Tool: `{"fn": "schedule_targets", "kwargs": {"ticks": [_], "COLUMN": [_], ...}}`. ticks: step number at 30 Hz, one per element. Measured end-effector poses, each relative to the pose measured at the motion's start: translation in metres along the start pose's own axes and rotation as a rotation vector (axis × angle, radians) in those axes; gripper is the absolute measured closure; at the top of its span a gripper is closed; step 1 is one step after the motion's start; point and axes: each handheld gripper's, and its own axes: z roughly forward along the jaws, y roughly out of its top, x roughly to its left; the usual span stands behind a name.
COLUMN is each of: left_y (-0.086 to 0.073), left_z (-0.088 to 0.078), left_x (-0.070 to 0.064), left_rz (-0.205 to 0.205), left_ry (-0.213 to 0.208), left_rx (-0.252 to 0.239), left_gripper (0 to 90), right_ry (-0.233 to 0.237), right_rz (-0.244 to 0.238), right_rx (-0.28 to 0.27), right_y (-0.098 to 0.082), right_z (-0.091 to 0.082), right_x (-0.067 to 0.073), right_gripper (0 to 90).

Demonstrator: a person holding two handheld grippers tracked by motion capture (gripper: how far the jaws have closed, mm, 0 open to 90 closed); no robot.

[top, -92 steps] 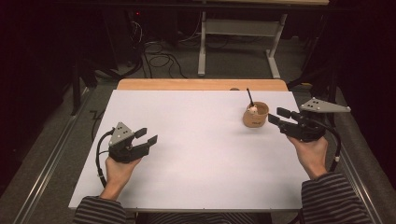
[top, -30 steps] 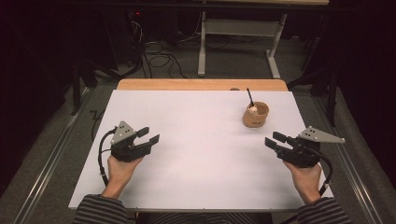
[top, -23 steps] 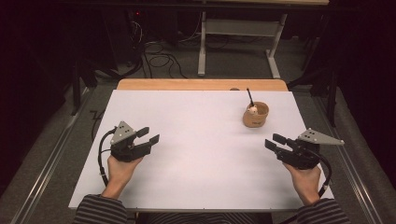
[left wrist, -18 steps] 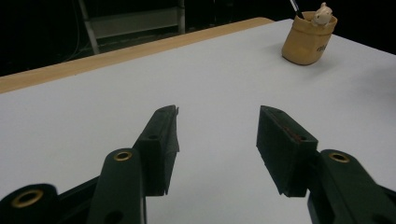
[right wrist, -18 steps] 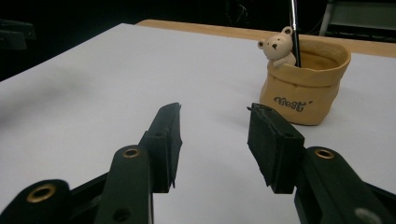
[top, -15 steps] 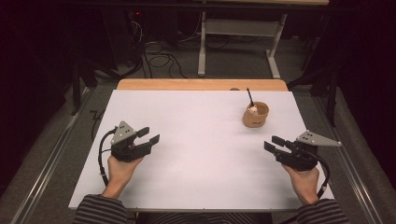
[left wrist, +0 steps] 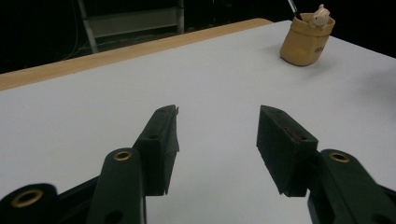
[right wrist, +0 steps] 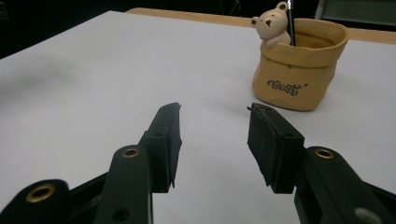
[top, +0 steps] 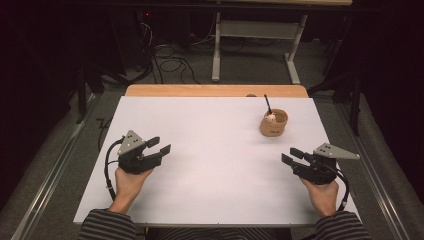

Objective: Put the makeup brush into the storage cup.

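So the main thing here is that little tan pot [top: 273, 123] shaped like a paper sack, sitting upper right of centre in the high view on the white table [top: 210, 150]. It's got a small bear figure [top: 270, 118] peeking over its rim and a thin dark stick [top: 267, 103] poking up out of it, leaning a bit to the upper left.

The right gripper view gives the best look at the pot [right wrist: 299, 65] in the upper right of the frame: the bear [right wrist: 271, 25] hangs over the near rim with its paws out, the stick [right wrist: 290, 21] rises just beside it, and there's dark script lettering on the front I can't quite read. In the left gripper view the pot [left wrist: 307, 39] is small, off in the top right corner.

Left gripper [top: 159, 145] is at the lower left of the high view, jaws spread apart, nothing between them. Right gripper [top: 291, 155] is lower right, also gaping with nothing in it, and sits near the pot but clear of it.

The high view also has a wooden strip [top: 215, 90] along the table's far edge.
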Motion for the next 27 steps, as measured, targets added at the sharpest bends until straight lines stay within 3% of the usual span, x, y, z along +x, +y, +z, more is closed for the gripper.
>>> {"fn": "schedule_targets", "kwargs": {"ticks": [14,22,27], "left_y": [-0.0051,-0.0065,-0.0072], "left_z": [0.0024,0.0021,-0.0032], "left_x": [0.0027,0.0026,0.0028], "left_rz": [-0.029,-0.034,-0.039], "left_ry": [-0.007,-0.012,-0.014], "left_rx": [0.032,0.025,-0.006], "left_gripper": [48.0,47.7,47.1], "right_ry": [-0.03,-0.029,-0.03], "right_rz": [-0.027,-0.011,-0.01], "right_rx": [0.042,0.031,0.01], "right_y": [-0.0038,-0.005,-0.0062], "right_z": [0.0076,0.0034,-0.0022], "right_x": [-0.0004,-0.0031,-0.0033], "right_gripper": [54.9,53.9,52.8]}}
